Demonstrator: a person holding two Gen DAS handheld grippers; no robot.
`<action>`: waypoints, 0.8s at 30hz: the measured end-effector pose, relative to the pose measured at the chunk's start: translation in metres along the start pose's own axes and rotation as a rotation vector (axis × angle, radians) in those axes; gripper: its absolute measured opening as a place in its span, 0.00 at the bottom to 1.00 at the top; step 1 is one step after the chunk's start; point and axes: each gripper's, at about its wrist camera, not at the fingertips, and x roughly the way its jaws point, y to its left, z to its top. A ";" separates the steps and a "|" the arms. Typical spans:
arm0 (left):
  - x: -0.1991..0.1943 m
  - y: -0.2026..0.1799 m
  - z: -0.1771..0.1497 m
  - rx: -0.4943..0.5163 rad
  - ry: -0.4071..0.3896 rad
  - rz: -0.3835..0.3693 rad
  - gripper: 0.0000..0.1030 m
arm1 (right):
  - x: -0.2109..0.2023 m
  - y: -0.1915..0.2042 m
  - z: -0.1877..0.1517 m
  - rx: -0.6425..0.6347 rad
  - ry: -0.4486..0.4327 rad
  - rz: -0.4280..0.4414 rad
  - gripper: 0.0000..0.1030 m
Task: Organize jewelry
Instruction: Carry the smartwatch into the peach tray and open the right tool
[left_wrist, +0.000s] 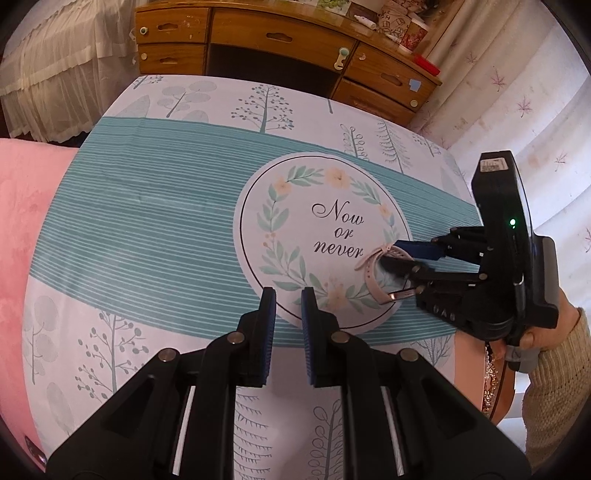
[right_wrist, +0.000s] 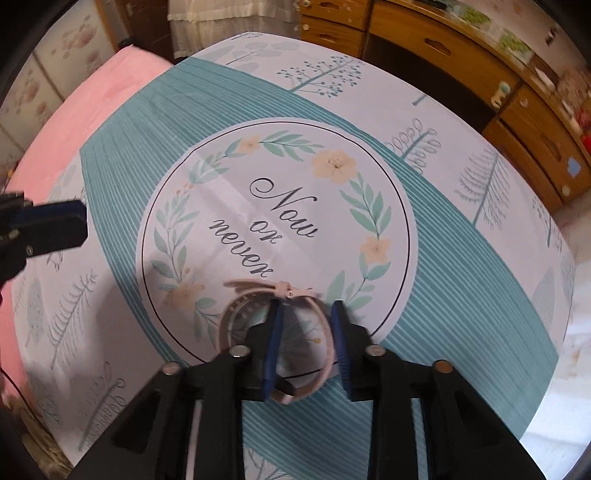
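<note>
Fingers of the right gripper (right_wrist: 306, 347) sit apart around a pink watch (right_wrist: 273, 328) low in the frame, left gripper (left_wrist: 288, 325) fingers also apart, on a tablecloth (right_wrist: 461, 236) reading "Now or never".

tablecloth (left_wrist: 155, 206) left half bare | watch (left_wrist: 373, 273) and right tongs (left_wrist: 393, 254) right

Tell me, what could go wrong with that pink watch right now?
1. The right gripper is open, with one finger inside the loop of the pink watch and one outside. Closing may pinch only the thin strap, so the watch might twist or slip.
2. The watch lies on the tablecloth; low fingertips might snag the cloth.
3. The left gripper hovers open nearby and might bump in.
</note>
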 end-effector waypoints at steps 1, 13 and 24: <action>0.000 0.000 -0.001 -0.003 0.001 0.001 0.11 | 0.000 -0.001 -0.001 0.018 0.006 -0.008 0.07; -0.018 -0.013 -0.020 0.015 -0.012 -0.024 0.11 | -0.062 0.006 -0.047 0.192 -0.136 0.020 0.03; -0.052 -0.037 -0.053 0.065 -0.035 -0.035 0.11 | -0.185 -0.014 -0.140 0.394 -0.259 -0.038 0.02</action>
